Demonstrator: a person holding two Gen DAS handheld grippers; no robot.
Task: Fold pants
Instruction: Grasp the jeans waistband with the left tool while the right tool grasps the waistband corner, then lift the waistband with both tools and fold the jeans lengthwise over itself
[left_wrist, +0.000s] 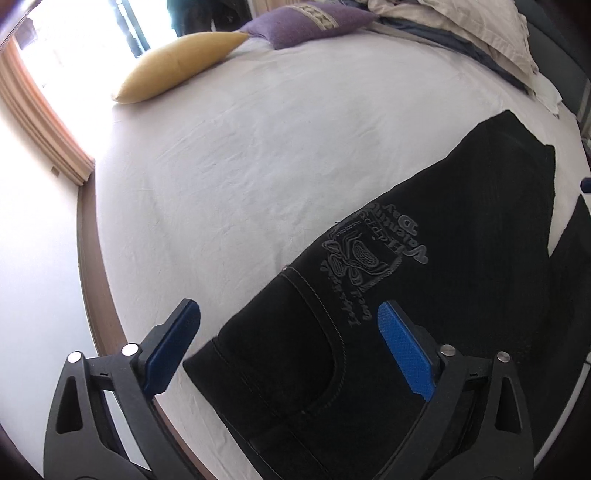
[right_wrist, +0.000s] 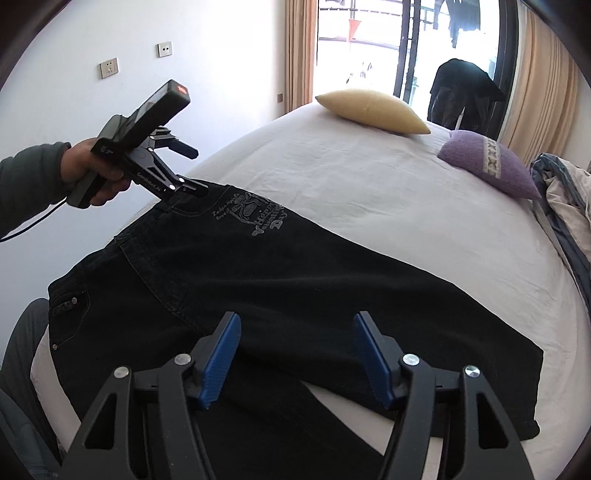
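A bed (right_wrist: 369, 192) under a pale sheet filled most of both views, and black pants (right_wrist: 258, 280) lay spread across its near side, waistband toward nine o'clock in the right wrist view and one leg running out toward four o'clock, with a second leg passing under the camera at six. Grey embroidered lettering (left_wrist: 373, 258) sat near the waistband. At twelve o'clock lay a yellow pillow (right_wrist: 373, 110), with a purple cushion (right_wrist: 491, 162) at two o'clock and crumpled bedding (right_wrist: 565, 199) at three. The left gripper (left_wrist: 288, 347) (held by a hand (right_wrist: 92, 170) in a dark sleeve) hovered over the waistband corner, jaws spread and empty. The right gripper (right_wrist: 295, 358) hung above the fabric between the legs, its blue pads (right_wrist: 218, 365) apart and gripping nothing.
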